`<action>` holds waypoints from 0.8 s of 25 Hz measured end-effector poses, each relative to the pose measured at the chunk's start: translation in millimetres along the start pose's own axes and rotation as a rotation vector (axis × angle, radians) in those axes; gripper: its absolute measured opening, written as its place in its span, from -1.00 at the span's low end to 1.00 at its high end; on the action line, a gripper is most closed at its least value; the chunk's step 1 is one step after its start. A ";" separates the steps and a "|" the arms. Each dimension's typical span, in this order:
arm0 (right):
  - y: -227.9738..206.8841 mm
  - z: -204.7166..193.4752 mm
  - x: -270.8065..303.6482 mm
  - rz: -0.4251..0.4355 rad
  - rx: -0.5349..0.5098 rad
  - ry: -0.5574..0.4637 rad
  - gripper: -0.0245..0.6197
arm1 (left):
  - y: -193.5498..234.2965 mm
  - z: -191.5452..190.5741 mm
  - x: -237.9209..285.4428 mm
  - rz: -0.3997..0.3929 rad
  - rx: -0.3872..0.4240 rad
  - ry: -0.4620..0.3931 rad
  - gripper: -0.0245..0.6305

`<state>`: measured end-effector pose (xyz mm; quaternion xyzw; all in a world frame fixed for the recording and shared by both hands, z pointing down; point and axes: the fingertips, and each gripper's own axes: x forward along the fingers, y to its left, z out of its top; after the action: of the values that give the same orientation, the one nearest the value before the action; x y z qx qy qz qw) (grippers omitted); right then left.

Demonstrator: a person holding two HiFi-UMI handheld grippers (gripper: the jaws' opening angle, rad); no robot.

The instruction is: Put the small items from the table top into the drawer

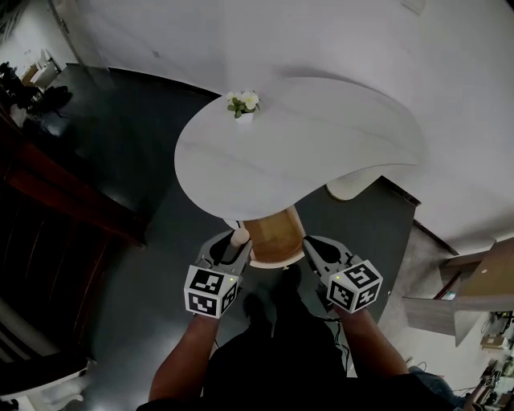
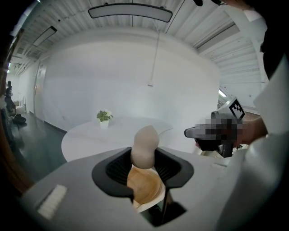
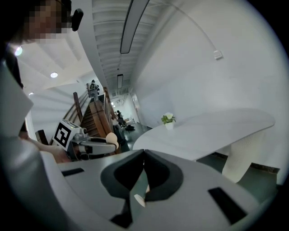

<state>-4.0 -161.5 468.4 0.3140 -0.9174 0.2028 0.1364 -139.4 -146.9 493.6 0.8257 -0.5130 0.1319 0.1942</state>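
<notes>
Nearest are two grippers at the near edge of the white desk [image 1: 305, 144], each held in one of the person's hands. The left gripper [image 1: 233, 242] has its fingers pinching a small beige peanut-shaped item [image 2: 144, 146] at the left rim of the open wooden drawer [image 1: 277, 233] under that desk edge. The right gripper [image 1: 312, 246], by the drawer's right side, has its fingers pressed together, empty. A potted plant [image 1: 242, 103] stands at the desk's far edge.

A modern office lobby: curved white table [image 1: 321, 136], wooden staircase [image 3: 96, 115], slatted ceiling [image 2: 205, 27] with strip lights [image 2: 130, 11].
</notes>
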 end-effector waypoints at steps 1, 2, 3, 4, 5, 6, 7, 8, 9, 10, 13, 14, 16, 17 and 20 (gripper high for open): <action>0.1 -2.5 0.3 -0.007 0.000 0.004 -0.89 | 0.6 -3.5 1.3 -0.006 0.000 0.007 -0.45; -0.7 -4.8 1.1 -0.014 -0.002 0.008 -0.89 | 1.2 -6.4 3.7 -0.012 0.001 0.012 -0.45; -2.3 -7.1 2.6 -0.019 -0.005 0.012 -0.89 | 1.7 -9.0 7.1 -0.017 0.002 0.018 -0.45; -4.4 -9.9 4.4 -0.022 -0.007 0.016 -0.89 | 1.9 -12.1 11.2 -0.023 0.003 0.024 -0.45; -6.8 -13.7 6.4 -0.024 -0.006 0.021 -0.89 | 1.7 -16.2 15.5 -0.030 0.005 0.031 -0.45; -9.4 -18.2 8.3 -0.026 -0.004 0.025 -0.89 | 1.5 -21.2 20.0 -0.036 0.008 0.041 -0.45; -12.8 -23.3 10.5 -0.029 -0.002 0.028 -0.89 | 1.7 -26.9 25.1 -0.041 0.011 0.052 -0.45; -17.3 -28.8 13.3 -0.032 0.002 0.032 -0.89 | 2.5 -32.8 31.2 -0.046 0.013 0.065 -0.45; -22.8 -34.8 16.8 -0.035 0.008 0.036 -0.89 | 3.7 -38.8 38.1 -0.049 0.013 0.077 -0.45; -28.8 -41.6 20.9 -0.037 0.017 0.042 -0.89 | 4.6 -45.0 45.5 -0.053 0.011 0.091 -0.45; -45.6 -62.3 32.3 -0.044 0.051 0.060 -0.89 | 3.0 -63.8 67.1 -0.074 0.006 0.132 -0.45; -50.3 -68.4 34.8 -0.048 0.063 0.065 -0.89 | 1.4 -69.7 73.4 -0.083 0.006 0.146 -0.45; -58.6 -78.7 37.9 -0.055 0.083 0.072 -0.89 | -2.2 -80.3 84.5 -0.098 0.012 0.172 -0.45; -62.3 -82.8 39.1 -0.057 0.091 0.074 -0.89 | -3.7 -85.2 89.7 -0.105 0.016 0.186 -0.45; -72.5 -91.8 43.3 -0.060 0.108 0.084 -0.89 | -5.8 -98.8 106.0 -0.123 0.016 0.232 -0.44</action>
<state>19.9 -194.3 586.4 0.3395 -0.8888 0.2607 0.1635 -89.5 -183.9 624.7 0.8363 -0.4343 0.2183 0.2535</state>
